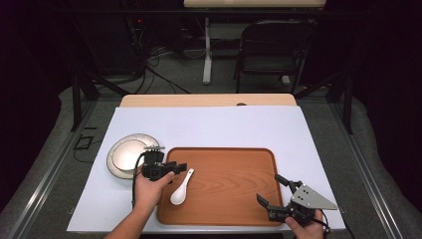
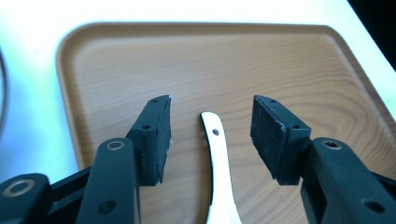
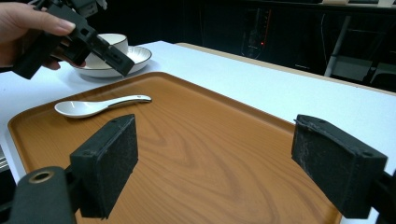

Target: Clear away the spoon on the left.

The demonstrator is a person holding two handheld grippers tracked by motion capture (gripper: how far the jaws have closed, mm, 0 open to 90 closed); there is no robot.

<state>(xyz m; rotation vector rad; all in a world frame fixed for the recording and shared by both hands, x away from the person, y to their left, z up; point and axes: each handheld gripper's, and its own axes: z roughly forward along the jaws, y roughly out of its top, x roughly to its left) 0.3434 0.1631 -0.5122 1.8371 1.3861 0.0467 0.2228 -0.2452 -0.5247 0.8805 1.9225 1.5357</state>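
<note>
A white ceramic spoon [image 1: 180,189] lies on the left part of a brown wooden tray [image 1: 234,164], bowl end towards the front edge. My left gripper [image 1: 180,167] hovers over the spoon's handle end, held in a hand. In the left gripper view the handle [image 2: 218,163] lies between the open jaws [image 2: 212,100] with a gap on both sides. In the right gripper view that gripper [image 3: 112,56] hangs above the spoon [image 3: 93,106], apart from it. My right gripper [image 1: 269,188] stands open over the tray's front right corner, nothing between its jaws [image 3: 215,123].
A white bowl on a plate [image 1: 127,155] sits on the white table cover [image 1: 214,124] just left of the tray, close behind the left hand. The tray's middle and right [image 3: 210,154] are bare wood. A dark chair [image 1: 273,50] stands beyond the table.
</note>
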